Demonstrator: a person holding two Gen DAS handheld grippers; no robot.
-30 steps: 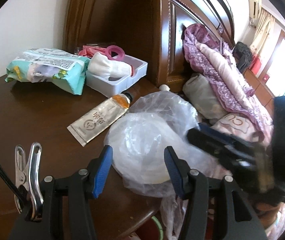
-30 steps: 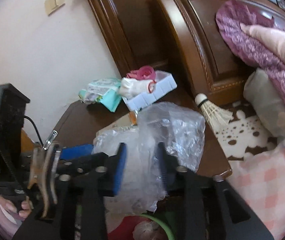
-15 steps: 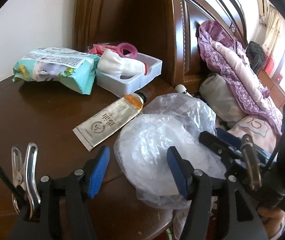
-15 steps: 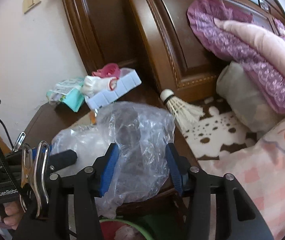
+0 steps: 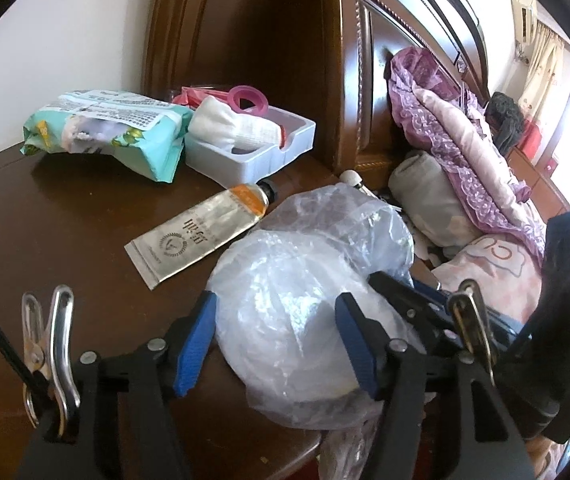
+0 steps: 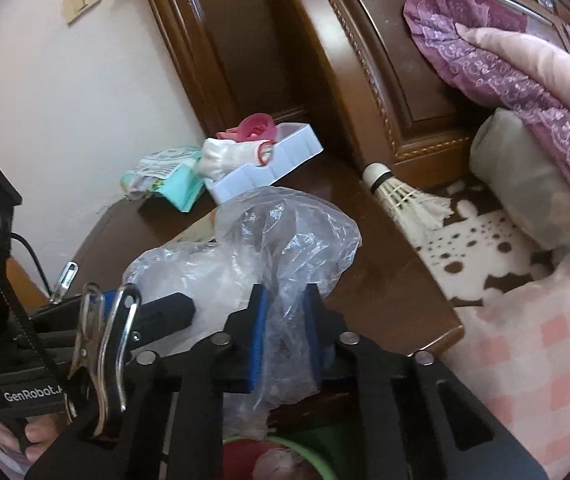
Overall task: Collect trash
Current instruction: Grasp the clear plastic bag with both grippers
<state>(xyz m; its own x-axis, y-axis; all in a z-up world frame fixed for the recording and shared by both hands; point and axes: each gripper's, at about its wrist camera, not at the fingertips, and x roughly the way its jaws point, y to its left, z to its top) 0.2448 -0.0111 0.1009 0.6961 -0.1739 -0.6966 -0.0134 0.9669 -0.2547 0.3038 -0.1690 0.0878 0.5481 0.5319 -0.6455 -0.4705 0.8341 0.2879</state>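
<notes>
We are pinching the clear plastic bag in our right tongs at the bench edge; our left tongs are gaping wide around its bulk, gripping nothing.

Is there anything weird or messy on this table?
Yes. A crumpled plastic bag hangs over the table edge, pinched by the right gripper. A shuttlecock lies on its side by the bed, an odd thing for a bedside table. The left gripper is open around the bag.
</notes>
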